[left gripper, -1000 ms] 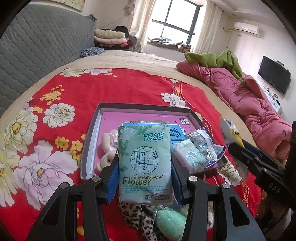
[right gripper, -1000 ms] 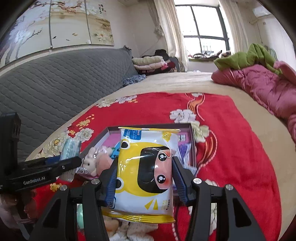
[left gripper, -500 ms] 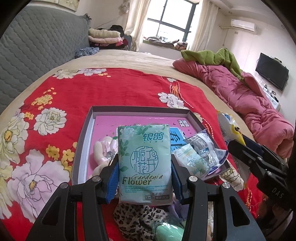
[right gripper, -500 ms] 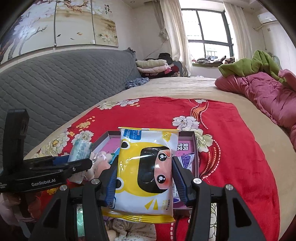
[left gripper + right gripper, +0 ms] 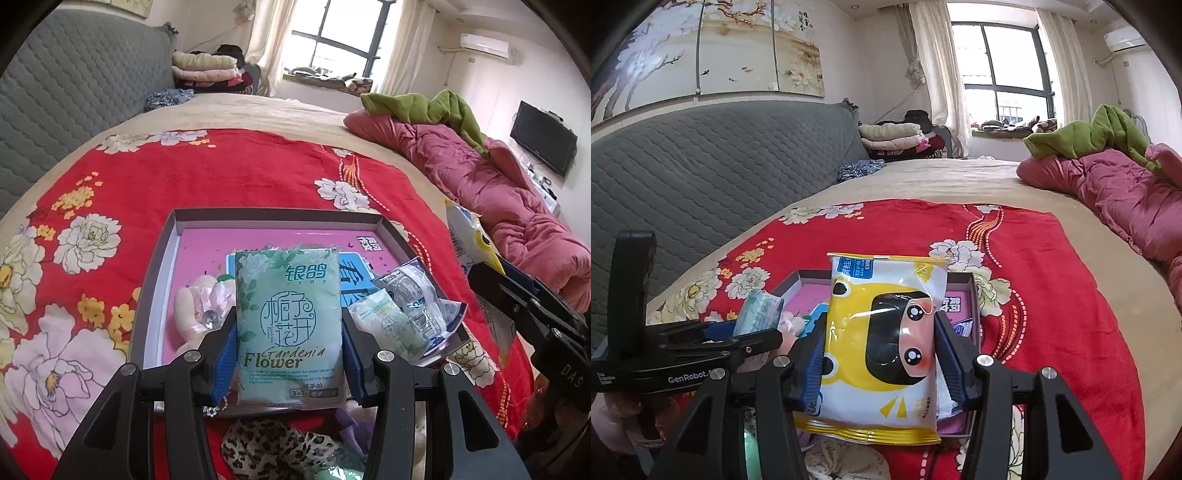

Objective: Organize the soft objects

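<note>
My left gripper (image 5: pixel 288 332) is shut on a green Gardenia Flower tissue pack (image 5: pixel 288 325) and holds it upright above the near edge of a grey tray (image 5: pixel 273 215) with a pink floor. My right gripper (image 5: pixel 881 343) is shut on a yellow and white wet-wipe pack (image 5: pixel 882 347) with a cartoon face, held above the tray's (image 5: pixel 975 295) right side. In the tray lie a pink plush toy (image 5: pixel 195 306), a blue pack (image 5: pixel 354 273) and clear plastic packets (image 5: pixel 410 295).
The tray rests on a red floral blanket (image 5: pixel 221 173) on a bed. A leopard-print cloth (image 5: pixel 273 446) and other soft items lie just below my grippers. A pink quilt (image 5: pixel 491 192) with a green cloth (image 5: pixel 424 107) lies at the right. A grey padded headboard (image 5: pixel 701 177) stands at the left.
Both grippers have risen and drawn back a little with their packs still held. The tray now sits lower and smaller in the right wrist view.
</note>
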Motion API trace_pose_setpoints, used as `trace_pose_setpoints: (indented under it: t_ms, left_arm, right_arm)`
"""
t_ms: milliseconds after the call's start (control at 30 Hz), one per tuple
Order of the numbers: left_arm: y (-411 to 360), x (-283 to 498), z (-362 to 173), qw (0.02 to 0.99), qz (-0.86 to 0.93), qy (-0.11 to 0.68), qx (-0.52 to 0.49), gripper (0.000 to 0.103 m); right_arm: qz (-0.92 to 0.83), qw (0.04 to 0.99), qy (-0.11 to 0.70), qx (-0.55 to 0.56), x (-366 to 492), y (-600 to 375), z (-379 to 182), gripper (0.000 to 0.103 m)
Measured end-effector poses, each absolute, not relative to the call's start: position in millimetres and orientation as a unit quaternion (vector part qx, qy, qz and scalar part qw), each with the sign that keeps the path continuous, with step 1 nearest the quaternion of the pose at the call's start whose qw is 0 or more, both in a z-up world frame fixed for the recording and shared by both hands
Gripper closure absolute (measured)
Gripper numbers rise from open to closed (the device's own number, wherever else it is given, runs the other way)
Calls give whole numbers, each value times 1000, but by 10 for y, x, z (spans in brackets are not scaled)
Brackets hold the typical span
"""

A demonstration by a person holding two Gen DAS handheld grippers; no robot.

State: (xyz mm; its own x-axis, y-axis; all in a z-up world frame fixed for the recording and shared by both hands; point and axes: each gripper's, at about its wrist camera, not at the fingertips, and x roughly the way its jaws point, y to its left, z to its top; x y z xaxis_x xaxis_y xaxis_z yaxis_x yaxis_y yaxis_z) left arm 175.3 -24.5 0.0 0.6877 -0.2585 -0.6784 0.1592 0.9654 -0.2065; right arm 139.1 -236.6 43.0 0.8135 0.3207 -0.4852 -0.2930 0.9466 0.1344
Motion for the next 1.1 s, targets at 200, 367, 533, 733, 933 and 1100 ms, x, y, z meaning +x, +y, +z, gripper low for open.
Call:
trace_pose_setpoints:
  t_ms: [200,367,533,733,933,1100]
  left_arm:
    - [-335,1794,-39,914,-131,380,-61,52]
    - [-413,1798,-34,911,-152,380,-58,52]
    - [-488,1821,-59,905,-170,386,-51,52]
    - [-537,1862,-107,900,-179,394,-49,52]
    - [-563,1926,-182,894,-179,409,-45,52]
    - [-579,1961,-229,889,-181,418,-42,52]
  right_arm:
    - [157,952,259,31,1442,-2386,425,49]
    - [155,953,260,32,1475,-2384,419,49]
    - [150,953,260,32,1494,-2386,414,49]
    - [149,954,260,28,1516,-2380,407,49]
    - [150,952,267,25,1549,-2353,364,49]
    - [148,949,278,17,1593,-2324,307,49]
